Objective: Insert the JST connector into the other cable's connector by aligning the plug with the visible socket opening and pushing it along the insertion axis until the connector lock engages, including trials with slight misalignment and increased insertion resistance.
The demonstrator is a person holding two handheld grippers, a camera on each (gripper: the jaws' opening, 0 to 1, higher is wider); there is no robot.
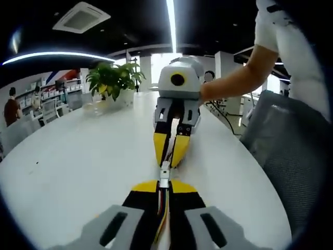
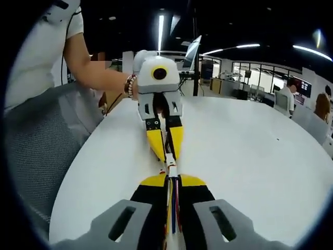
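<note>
The two grippers face each other nose to nose above the white desk [image 1: 78, 172], each with its fingers closed narrow on its own cable, so plug and socket lie along one straight line for pushing. In the left gripper view, the left gripper [image 1: 165, 190] holds a cable [image 1: 163, 213] whose white connector [image 1: 164, 174] meets the right gripper [image 1: 173, 148]. In the right gripper view, the right gripper [image 2: 170, 182] grips its cable [image 2: 173, 208], its connector [image 2: 171, 167] at the left gripper [image 2: 165, 145]. Whether the lock has caught I cannot tell. The work sits near the desk's edge beside a grey chair [image 2: 41, 151]; the desk spreads wide toward a potted plant [image 1: 113, 78] at the far end.
</note>
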